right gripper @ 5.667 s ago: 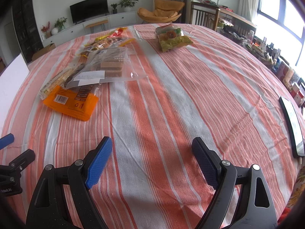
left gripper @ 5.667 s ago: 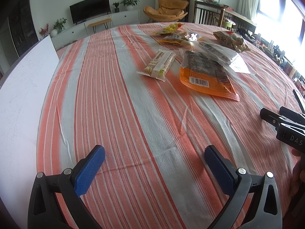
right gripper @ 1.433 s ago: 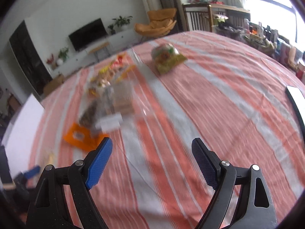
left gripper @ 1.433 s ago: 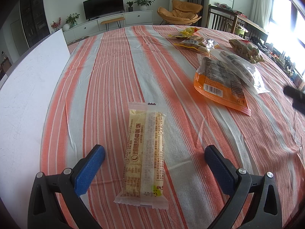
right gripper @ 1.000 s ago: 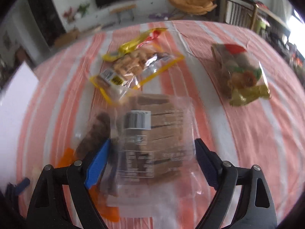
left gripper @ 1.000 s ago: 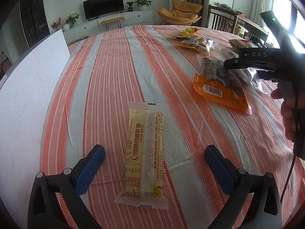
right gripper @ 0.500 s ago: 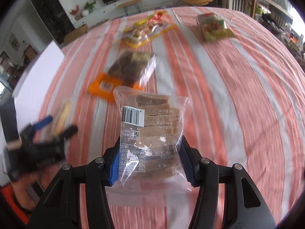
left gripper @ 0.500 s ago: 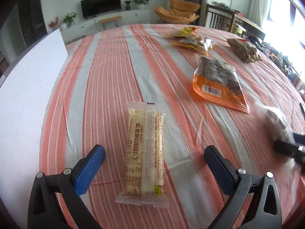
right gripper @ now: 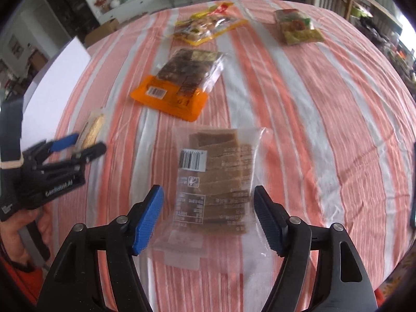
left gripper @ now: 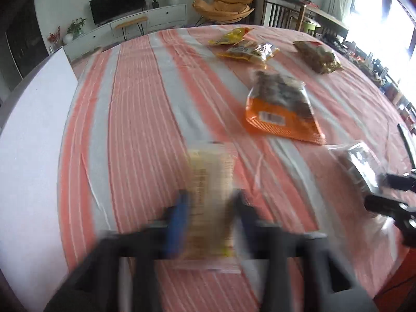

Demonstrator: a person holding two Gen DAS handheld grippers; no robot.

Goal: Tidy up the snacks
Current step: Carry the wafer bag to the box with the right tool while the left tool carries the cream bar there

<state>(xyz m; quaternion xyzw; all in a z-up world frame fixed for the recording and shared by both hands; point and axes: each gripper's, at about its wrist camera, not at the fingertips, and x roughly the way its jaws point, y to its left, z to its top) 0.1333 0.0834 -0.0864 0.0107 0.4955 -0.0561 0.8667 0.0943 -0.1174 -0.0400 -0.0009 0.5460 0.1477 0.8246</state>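
Observation:
A pale yellow biscuit pack (left gripper: 210,176) lies on the striped cloth between the blurred jaws of my left gripper (left gripper: 210,215). Those jaws are closing, and the pads sit against the pack's long sides. In the right wrist view this gripper (right gripper: 85,144) shows at the left, narrow around the pack (right gripper: 95,126). A clear bag of brown wafers (right gripper: 215,161) lies flat between the jaws of my right gripper (right gripper: 206,195). Its jaws are closing, with a gap between each blue pad and the bag.
An orange-edged bag of dark snacks (right gripper: 171,96) lies further out. A yellow bag (right gripper: 208,26) and a green-yellow bag (right gripper: 296,28) are near the far edge. A white board (left gripper: 31,143) borders the table on the left. A dark flat device (right gripper: 413,182) lies at the right edge.
The left jaws went from wide open to narrow around the biscuit pack. The right gripper carried the wafer bag nearer; the bag now lies on the cloth, with the jaws wider than half a second ago.

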